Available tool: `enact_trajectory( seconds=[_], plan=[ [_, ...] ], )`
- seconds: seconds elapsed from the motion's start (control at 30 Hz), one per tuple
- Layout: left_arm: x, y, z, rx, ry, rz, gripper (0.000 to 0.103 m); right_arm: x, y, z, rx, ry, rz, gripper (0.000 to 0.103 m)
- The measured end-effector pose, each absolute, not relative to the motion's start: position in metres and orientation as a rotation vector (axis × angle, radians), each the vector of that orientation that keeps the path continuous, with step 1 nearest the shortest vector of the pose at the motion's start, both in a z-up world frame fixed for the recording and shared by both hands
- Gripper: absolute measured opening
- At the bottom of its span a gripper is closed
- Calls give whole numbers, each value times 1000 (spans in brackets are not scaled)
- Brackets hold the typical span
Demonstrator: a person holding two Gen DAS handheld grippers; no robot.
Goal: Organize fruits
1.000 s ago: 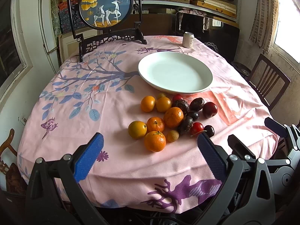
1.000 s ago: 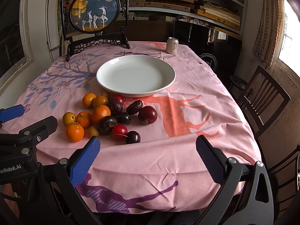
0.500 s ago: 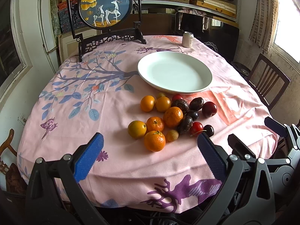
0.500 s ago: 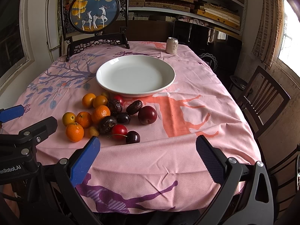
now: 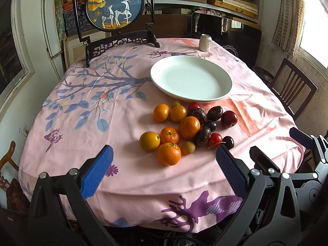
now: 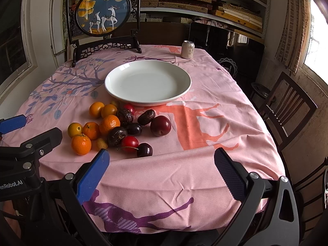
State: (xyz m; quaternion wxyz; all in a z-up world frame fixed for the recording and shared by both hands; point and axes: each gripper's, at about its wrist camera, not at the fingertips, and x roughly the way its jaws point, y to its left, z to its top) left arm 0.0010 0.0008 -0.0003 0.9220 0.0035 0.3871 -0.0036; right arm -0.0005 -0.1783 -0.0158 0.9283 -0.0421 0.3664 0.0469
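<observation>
A heap of fruit lies on the pink tablecloth in front of an empty white plate [image 5: 225, 75] [image 6: 184, 78]. It holds several oranges, the nearest orange [image 5: 169, 153] [image 6: 81, 144], a yellow-orange fruit [image 5: 149, 141], dark passion fruits [image 6: 116, 136], a red plum [image 5: 229, 119] [image 6: 160, 125], a red tomato [image 6: 129, 143] and a dark cherry [image 6: 144, 149]. My left gripper [image 5: 164, 170] is open and empty at the table's near edge, just short of the nearest orange. My right gripper [image 6: 160, 168] is open and empty, near the cherry, to the right of the left one.
A drink can [image 5: 205, 42] [image 6: 187, 49] stands behind the plate. A round deer picture in a dark wooden stand [image 5: 114, 6] [image 6: 103, 13] is at the back left. A wooden chair [image 6: 287, 102] stands at the table's right side. Shelves fill the back wall.
</observation>
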Motion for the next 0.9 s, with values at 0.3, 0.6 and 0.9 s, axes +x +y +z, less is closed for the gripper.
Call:
enact_trajectory(
  seconds=[0.3,0.6,0.9],
  plan=[
    [1,1,0,7,796,-8,101,0,-178,-16,-86,751,96,102],
    [1,1,0,7,797,-8,101,0,-178,-16,-86,752,96,102],
    [-1,6,-7,1,804,9,101,2,-180,-19,-89,763,110,102]
  ],
)
